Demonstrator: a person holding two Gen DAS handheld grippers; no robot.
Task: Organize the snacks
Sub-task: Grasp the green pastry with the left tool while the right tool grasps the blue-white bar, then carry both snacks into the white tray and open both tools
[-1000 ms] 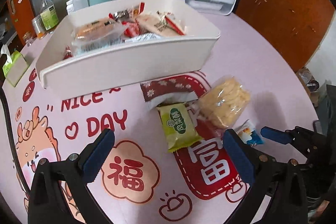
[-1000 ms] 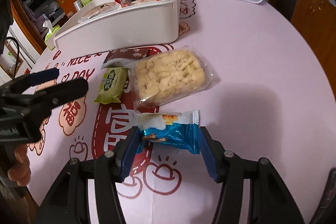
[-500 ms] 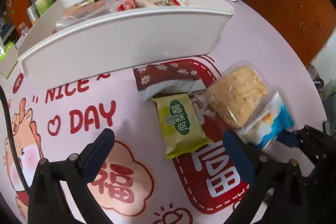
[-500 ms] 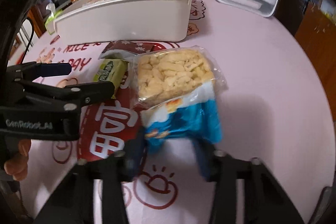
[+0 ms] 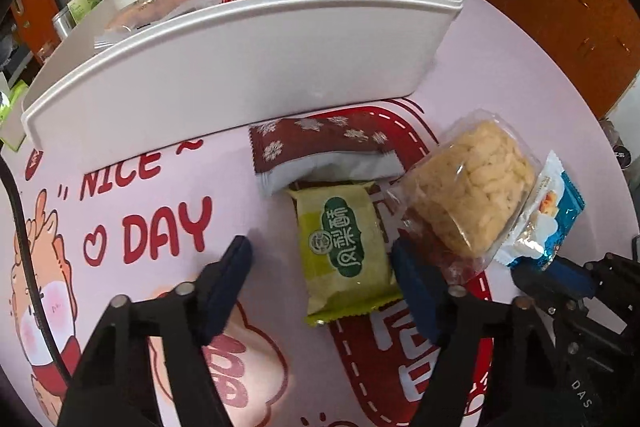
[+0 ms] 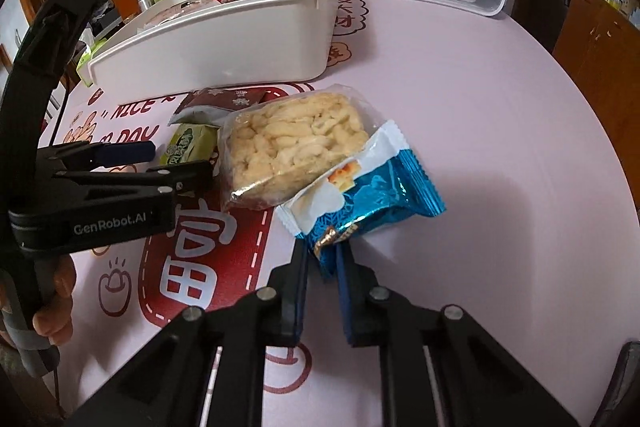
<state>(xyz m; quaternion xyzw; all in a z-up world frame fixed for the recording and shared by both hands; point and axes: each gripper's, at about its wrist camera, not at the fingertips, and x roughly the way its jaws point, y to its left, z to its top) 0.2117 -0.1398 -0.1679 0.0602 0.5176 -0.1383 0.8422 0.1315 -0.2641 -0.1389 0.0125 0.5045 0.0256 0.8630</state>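
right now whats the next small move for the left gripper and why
Probably keep closing it. The left gripper straddles the green packet with its jaws just narrowed, but the pads look short of pressing it. The right gripper already pinches the blue packet.

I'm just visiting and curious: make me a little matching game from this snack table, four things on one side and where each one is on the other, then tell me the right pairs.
Things:
1. blue packet
2. green packet
3. clear bag of puffed pieces
4. dark red packet with snowflakes

Places:
A. on the mat right in front of the white bin
B. pinched at its end by the right gripper
C. between the open fingers of the left gripper
D. lying between the green and blue packets

Pairs: 1-B, 2-C, 3-D, 4-A
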